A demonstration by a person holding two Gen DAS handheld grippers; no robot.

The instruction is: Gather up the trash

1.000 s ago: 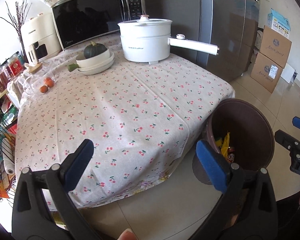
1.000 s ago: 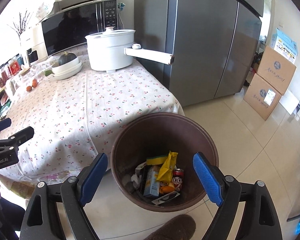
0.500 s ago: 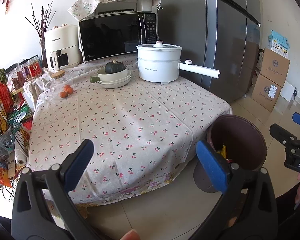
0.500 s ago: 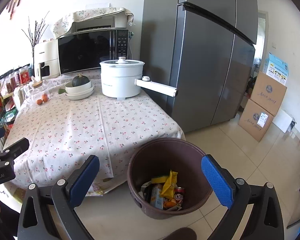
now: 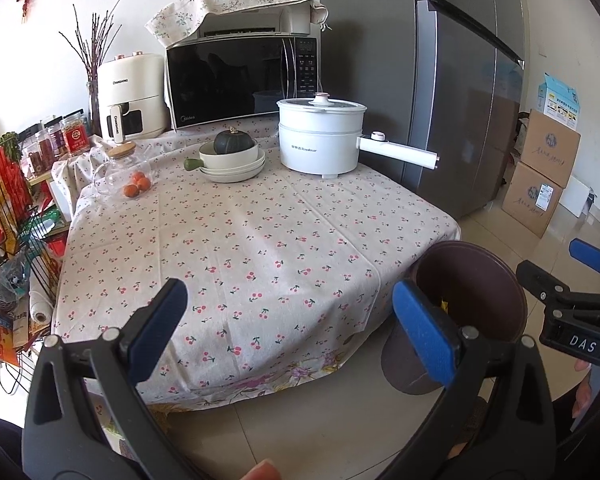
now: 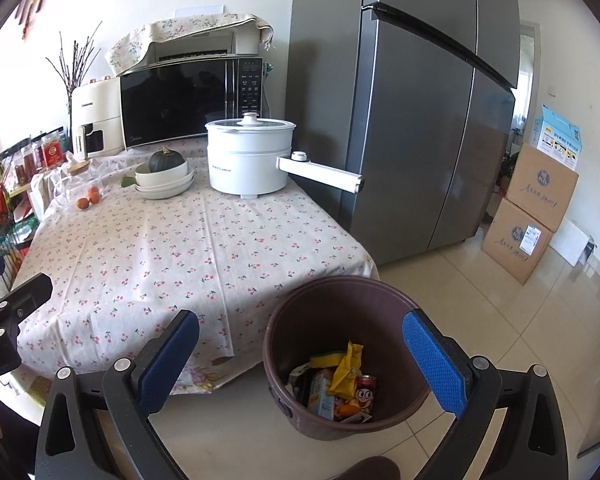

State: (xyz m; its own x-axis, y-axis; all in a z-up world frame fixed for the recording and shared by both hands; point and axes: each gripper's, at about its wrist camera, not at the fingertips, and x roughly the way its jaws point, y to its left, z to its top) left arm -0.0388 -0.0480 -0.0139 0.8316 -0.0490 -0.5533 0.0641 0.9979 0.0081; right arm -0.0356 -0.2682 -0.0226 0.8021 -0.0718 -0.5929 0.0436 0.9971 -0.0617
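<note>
A brown trash bin (image 6: 342, 356) stands on the floor at the table's near right corner. It holds a yellow wrapper (image 6: 346, 368), a drink carton (image 6: 322, 396) and a red can (image 6: 365, 394). The bin also shows in the left wrist view (image 5: 476, 296). My right gripper (image 6: 300, 364) is open and empty, above and in front of the bin. My left gripper (image 5: 290, 330) is open and empty, over the table's near edge. The right gripper's side shows in the left wrist view (image 5: 568, 300).
The table (image 5: 240, 240) has a cherry-print cloth. At its back stand a white electric pot (image 5: 320, 138), stacked bowls with a green squash (image 5: 232, 156), a glass jar with oranges (image 5: 126, 172), a microwave (image 5: 240, 80) and an air fryer (image 5: 130, 98). A grey fridge (image 6: 412, 112) and cardboard boxes (image 6: 532, 208) stand right. A snack rack (image 5: 4, 248) stands left.
Both grippers have pulled back and up from the table and bin, so more of the room shows. Both stay open and empty.
</note>
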